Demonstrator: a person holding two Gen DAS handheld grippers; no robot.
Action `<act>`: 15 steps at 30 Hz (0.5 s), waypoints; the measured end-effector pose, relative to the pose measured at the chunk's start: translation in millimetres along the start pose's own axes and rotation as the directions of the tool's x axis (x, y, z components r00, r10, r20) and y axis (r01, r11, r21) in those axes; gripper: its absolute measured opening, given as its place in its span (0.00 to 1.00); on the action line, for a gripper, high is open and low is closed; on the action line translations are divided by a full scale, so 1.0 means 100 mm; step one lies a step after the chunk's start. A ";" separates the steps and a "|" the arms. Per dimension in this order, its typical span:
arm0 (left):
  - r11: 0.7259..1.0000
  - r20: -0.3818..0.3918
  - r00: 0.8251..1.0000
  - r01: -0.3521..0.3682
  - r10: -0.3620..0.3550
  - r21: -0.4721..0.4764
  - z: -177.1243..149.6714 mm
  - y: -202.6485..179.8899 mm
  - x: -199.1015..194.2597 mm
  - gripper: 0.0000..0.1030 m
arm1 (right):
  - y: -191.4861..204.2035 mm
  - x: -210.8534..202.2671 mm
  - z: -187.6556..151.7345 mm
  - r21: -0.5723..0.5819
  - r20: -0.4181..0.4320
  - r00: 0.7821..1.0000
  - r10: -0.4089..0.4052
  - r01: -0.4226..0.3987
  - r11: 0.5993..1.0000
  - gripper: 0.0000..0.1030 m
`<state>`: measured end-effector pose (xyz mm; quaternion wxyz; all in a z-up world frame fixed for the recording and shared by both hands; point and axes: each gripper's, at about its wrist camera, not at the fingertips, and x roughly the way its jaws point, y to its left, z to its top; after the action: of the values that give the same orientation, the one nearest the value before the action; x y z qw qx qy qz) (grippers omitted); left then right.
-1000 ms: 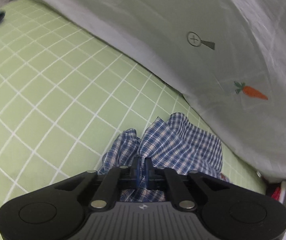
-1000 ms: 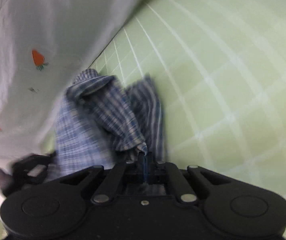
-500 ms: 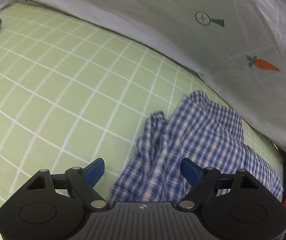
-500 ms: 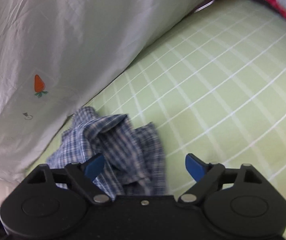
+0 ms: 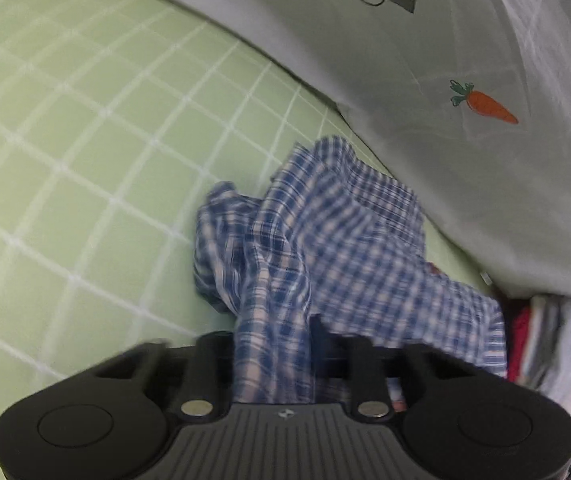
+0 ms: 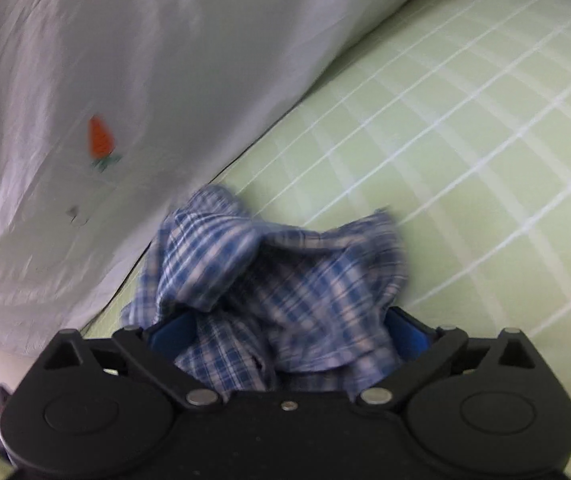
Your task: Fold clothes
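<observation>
Bare green sheet (image 5: 85,184) lies open left of the shirt (image 5: 345,240); the white duvet (image 5: 465,160) walls off its right

Bed (image 5: 85,152) covered in pale green sheet with white grid lines. Blue-and-white checked garment (image 5: 345,248) lies crumpled on it, bunched in loose folds, close against the bed's edge where a white cover printed with small carrots (image 5: 465,60) runs alongside. Garment touches or nearly touches that cover; exact contact unclear. Red and striped fabrics (image 5: 533,340) sit beyond the garment near that same edge.
</observation>
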<state>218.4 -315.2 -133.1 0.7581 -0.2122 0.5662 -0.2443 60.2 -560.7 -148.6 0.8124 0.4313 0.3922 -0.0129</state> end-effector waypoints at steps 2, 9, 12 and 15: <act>1.000 -0.002 1.000 0.022 -0.022 0.008 -0.08 -0.08 -0.03 0.15 | 0.06 0.11 -0.06 0.038 -0.053 0.997 0.059 -0.057 0.998 0.56; 0.991 -0.011 0.998 0.067 -0.066 0.112 -0.52 -0.43 -0.55 0.12 | 0.48 -0.14 -0.41 -0.027 -0.083 0.993 0.086 -0.088 0.996 0.33; 0.988 -0.014 0.995 0.099 -0.098 0.121 -0.74 -0.49 -0.82 0.12 | 0.58 -0.49 -0.60 -0.044 -0.070 0.994 0.080 -0.083 0.996 0.33; 0.980 -0.021 0.990 0.144 -0.143 0.137 -0.96 -0.56 -1.03 0.12 | 0.63 -0.85 -0.78 -0.048 -0.027 0.997 0.071 -0.073 0.996 0.33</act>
<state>94.4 -300.6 -47.4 0.7481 -0.1980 0.5355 -0.3382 -24.8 -492.2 -75.4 0.8175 0.4253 0.3870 0.0315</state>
